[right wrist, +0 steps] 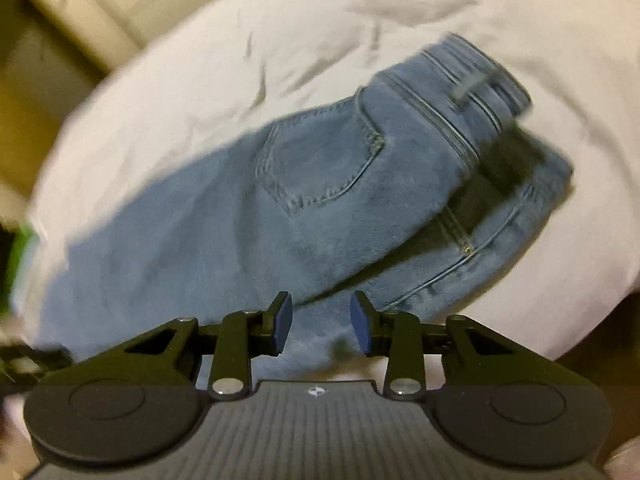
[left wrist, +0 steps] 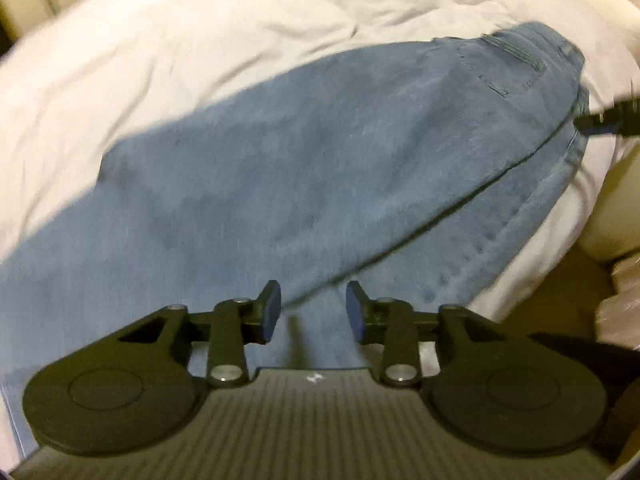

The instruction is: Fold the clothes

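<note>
A pair of light blue jeans (left wrist: 304, 176) lies folded lengthwise on a white bedsheet (left wrist: 160, 60), waistband at the far right. In the right wrist view the jeans (right wrist: 280, 220) show a back pocket (right wrist: 320, 160) and the waistband (right wrist: 472, 80) at the upper right. My left gripper (left wrist: 314, 310) hovers open over the leg part with nothing between its blue pads. My right gripper (right wrist: 321, 326) is open too, just above the seat of the jeans. The right gripper's black tip (left wrist: 608, 118) shows at the right edge of the left wrist view, near the waistband.
The white sheet (right wrist: 420, 8) is wrinkled around the jeans. The bed's edge (left wrist: 560, 224) drops off at the right onto a yellowish floor (left wrist: 576, 280). A pale wall or furniture (right wrist: 80, 8) stands beyond the bed at the upper left.
</note>
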`<state>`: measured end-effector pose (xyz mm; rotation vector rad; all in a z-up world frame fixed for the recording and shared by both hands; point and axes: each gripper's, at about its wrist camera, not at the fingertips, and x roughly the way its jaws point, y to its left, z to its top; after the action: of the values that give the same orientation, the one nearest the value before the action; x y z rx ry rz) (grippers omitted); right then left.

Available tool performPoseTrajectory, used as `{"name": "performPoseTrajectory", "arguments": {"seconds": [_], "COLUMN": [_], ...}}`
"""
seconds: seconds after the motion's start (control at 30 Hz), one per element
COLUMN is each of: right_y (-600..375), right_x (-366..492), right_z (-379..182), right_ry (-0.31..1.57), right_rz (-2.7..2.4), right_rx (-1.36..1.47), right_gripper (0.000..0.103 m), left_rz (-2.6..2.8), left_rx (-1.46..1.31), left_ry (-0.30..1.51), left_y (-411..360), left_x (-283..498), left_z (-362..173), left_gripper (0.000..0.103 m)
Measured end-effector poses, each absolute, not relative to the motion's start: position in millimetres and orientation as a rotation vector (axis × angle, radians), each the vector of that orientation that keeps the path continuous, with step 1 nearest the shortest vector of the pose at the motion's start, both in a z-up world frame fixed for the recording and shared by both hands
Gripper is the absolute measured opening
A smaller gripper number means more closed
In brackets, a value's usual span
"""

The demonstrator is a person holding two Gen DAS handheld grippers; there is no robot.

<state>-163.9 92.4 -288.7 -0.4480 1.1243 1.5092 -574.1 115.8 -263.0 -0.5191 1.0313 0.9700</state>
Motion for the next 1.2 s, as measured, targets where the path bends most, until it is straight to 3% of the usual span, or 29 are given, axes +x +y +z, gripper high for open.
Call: {"name": "performPoseTrajectory", "arguments": {"seconds": [0.2,0.4,0.6,0.73,0.8,0.93,1.17,1.2], "right_y": [70.9,46.9,34.8,30.2,30.8,31.1,88.6,96.8], "right_x": [-129.9,-133.1,-142.3,-125.1,-111.4,-78.5,-42.7,-40.5], "right_z": [-319.1,-341.1,-330.6,-323.9,-325.7,-320.1,-335.5,-336.2], "right_ry": [1.244,1.133,1.102,1.118,1.142,1.130,1.135,1.128], "right_rz": [1.448,1.509,1.444,1.362,1.309,1.282,1.241,1.244], "right_rx": [-0.073,0.057,0.095,0.181,0.254,0.358,0.343,0.325], "right_gripper": [0.037,0.039,0.050,0.051,0.053,0.053,0.054,0.042], "left_rz": [0.953,0.980,0.991,0.952,0.940,0.925,0.923,0.930], "left_rx": [-0.330,-0.122,0.146,0.283,0.334,0.323,0.346,0.332], "left_ry": [0.972,0.875,0.978,1.046,1.068,1.070,1.082,1.074], "left_y": [95.4,56.4,34.1,39.9,43.6,55.5,52.8,52.3], "left_x": [-573.9,-586.2,-584.7,-576.6,-570.3,-560.8,-557.4,-558.2], "left_z": [-302.5,-315.7,-322.7,-333.2,-336.9,-337.1,-342.6,-338.8], "left_gripper": [0.031,0.035,0.042,0.043,0.039,0.013,0.006,0.005]}}
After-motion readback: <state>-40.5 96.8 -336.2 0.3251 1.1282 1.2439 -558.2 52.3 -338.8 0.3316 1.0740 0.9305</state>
